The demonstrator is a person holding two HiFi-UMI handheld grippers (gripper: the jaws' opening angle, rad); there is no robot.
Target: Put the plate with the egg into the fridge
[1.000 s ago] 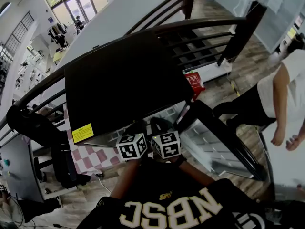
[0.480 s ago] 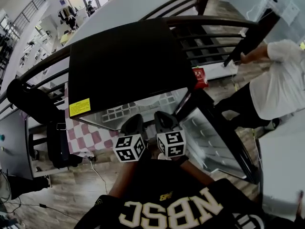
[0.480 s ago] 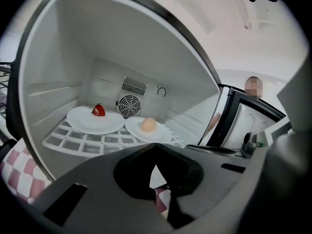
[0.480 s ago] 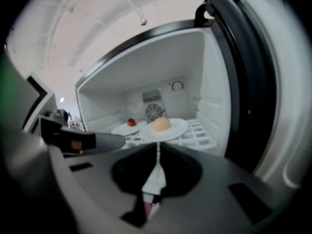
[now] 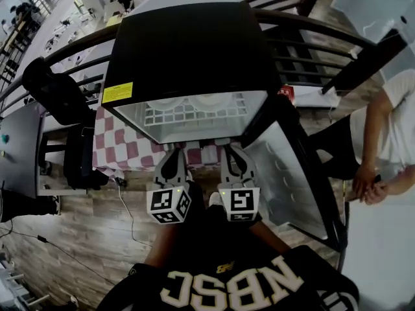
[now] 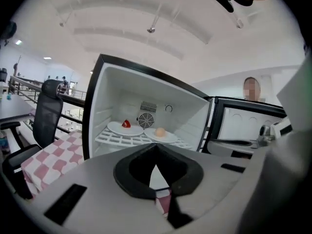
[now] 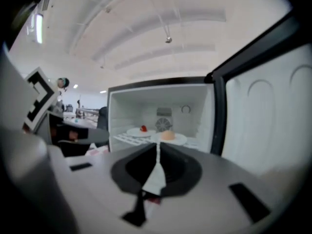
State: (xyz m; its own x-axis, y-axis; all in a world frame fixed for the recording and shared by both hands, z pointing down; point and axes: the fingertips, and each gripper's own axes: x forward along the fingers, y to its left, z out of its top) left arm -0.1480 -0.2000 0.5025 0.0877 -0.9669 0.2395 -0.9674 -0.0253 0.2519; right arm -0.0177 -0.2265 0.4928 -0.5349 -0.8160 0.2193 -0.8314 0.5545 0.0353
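Note:
A small black fridge [image 5: 188,50] stands with its door [image 5: 285,173] swung open to the right. On its wire shelf [image 5: 194,116] rest two white plates. The right plate [image 6: 165,137] carries the egg [image 6: 160,131], which also shows in the right gripper view as the egg [image 7: 167,135] on its plate [image 7: 176,140]. The left plate [image 6: 122,128] holds a small red item [image 6: 126,124]. My left gripper [image 5: 174,153] and right gripper [image 5: 230,151] hang side by side in front of the fridge, outside it. The left gripper [image 6: 156,152] and the right gripper [image 7: 158,149] are both shut with nothing between the jaws.
The fridge sits on a table with a pink checkered cloth [image 5: 107,149]. A black office chair [image 5: 55,96] stands to the left. At the right a person in a white shirt [image 5: 389,118] stands beside the open door. A dark railing [image 5: 311,41] runs behind. A cable [image 5: 126,203] trails on the wooden floor.
The head view has tilted, and the fridge's lit inside with both plates now shows. The two grippers sit slightly further apart and lower in the frame. The person at the right has shifted.

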